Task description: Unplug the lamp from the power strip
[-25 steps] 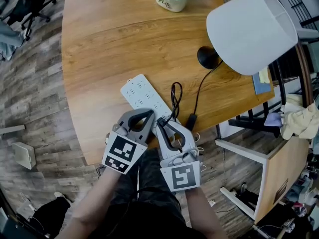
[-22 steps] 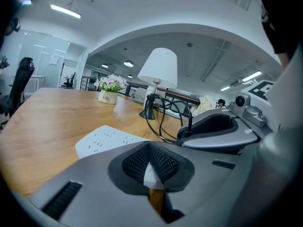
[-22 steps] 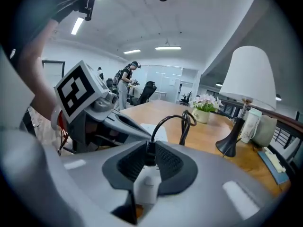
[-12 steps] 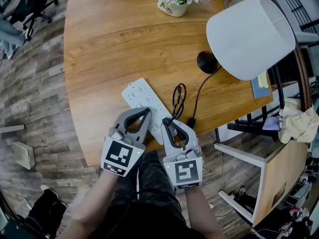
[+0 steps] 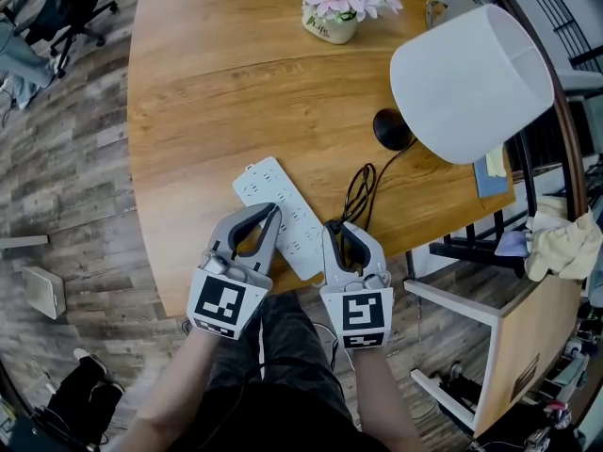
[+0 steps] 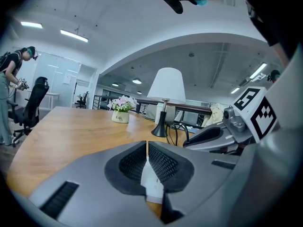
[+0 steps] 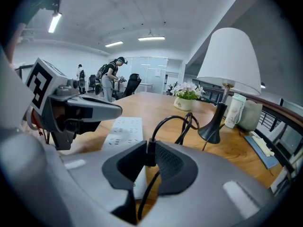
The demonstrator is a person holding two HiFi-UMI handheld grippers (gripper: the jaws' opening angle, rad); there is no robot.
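Observation:
The white power strip (image 5: 283, 213) lies on the round wooden table (image 5: 207, 73) near its front edge. My left gripper (image 5: 272, 213) rests with its tips on the strip, jaws together; the strip (image 6: 152, 183) shows just beneath them in the left gripper view. My right gripper (image 5: 340, 231) sits to the right of the strip, shut on the lamp's black plug (image 7: 150, 151). The black cable (image 5: 362, 186) loops from there back to the lamp base (image 5: 391, 130). The lamp's white shade (image 5: 471, 78) leans over the table's right side.
A pot of pink flowers (image 5: 332, 9) stands at the far side of the table. A cup (image 7: 235, 110) and a blue book (image 5: 493, 172) sit near the lamp. A chair frame (image 5: 471, 290) and cluttered furniture stand right of the table. A person (image 7: 111, 77) stands far off.
My right gripper has moved right, away from the power strip, with the black plug in its jaws; the cable loop has shifted right with it. The left gripper stays on the strip.

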